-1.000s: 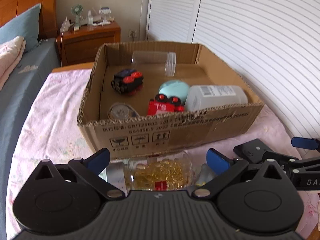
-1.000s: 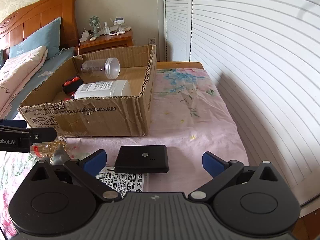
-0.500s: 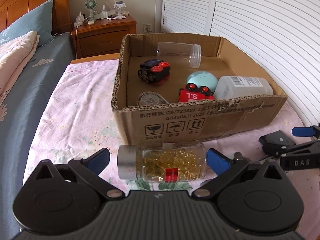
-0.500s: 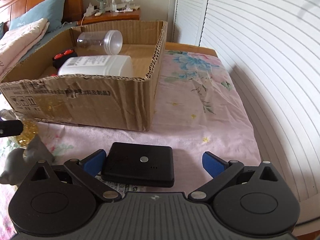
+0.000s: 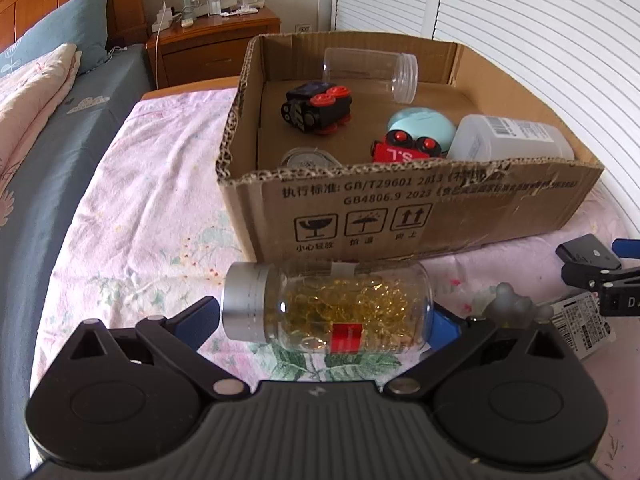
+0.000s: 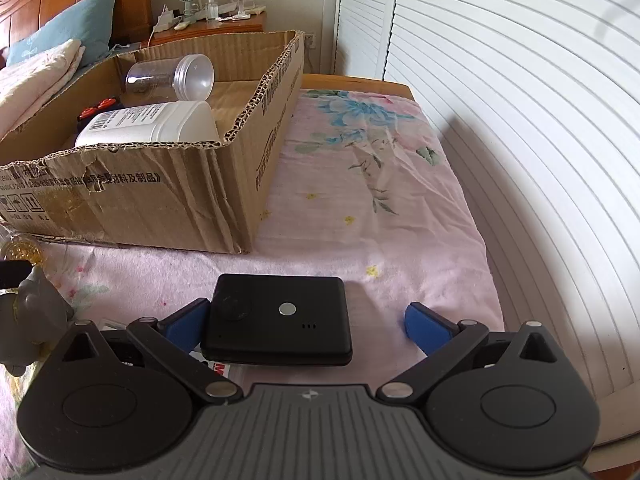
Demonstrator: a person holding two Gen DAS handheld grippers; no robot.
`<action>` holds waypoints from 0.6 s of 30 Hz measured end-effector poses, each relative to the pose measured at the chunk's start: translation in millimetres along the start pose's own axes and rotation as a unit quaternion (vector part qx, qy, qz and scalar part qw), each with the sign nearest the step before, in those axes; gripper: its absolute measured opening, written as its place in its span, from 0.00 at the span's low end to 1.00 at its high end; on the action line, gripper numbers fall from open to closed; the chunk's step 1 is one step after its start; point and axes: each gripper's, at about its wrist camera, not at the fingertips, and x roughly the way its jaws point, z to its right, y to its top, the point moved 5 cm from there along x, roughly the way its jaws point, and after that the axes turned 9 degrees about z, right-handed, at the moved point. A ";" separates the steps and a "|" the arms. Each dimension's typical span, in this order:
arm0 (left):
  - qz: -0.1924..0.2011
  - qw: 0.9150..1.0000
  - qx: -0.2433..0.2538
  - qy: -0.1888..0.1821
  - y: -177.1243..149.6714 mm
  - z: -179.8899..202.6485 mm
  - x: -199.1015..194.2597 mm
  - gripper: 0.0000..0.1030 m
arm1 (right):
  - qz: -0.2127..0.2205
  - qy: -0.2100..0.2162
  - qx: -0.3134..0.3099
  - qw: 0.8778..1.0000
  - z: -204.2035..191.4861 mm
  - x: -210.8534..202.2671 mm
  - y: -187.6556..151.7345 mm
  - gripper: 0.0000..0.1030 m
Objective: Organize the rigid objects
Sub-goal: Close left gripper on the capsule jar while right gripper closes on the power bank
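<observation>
A clear bottle of yellow capsules with a silver cap (image 5: 328, 312) lies sideways between the blue pads of my left gripper (image 5: 324, 322), which is shut on it and holds it above the pink cloth in front of the cardboard box (image 5: 420, 216). The box holds two toy trains (image 5: 318, 110), a clear jar (image 5: 370, 70), a teal case and a white bottle (image 5: 508, 138). My right gripper (image 6: 306, 322) is open around a flat black device (image 6: 278, 320); its left pad touches the device, its right pad stands apart.
A grey bear figure (image 5: 514, 306) and a labelled packet (image 5: 584, 322) lie on the cloth between the grippers. The box (image 6: 160, 196) stands left of the right gripper. White shutter doors run along the right. A bed and wooden nightstand (image 5: 212, 46) are behind.
My left gripper has closed on the capsule bottle and lifted it off the cloth. My right gripper has moved forward over the black device, which now sits between its fingers.
</observation>
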 end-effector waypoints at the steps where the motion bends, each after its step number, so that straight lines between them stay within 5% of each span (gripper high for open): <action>1: -0.004 1.000 -0.005 -0.001 -1.1 -0.8 1.5 0.99 | 0.002 0.000 0.000 1.000 -0.1 -0.4 -0.5 1.00; 18: 0.009 1.000 -0.010 0.017 -2.5 -19.2 5.1 0.99 | 0.011 -0.001 -0.007 1.000 -1.1 -4.5 -3.4 1.00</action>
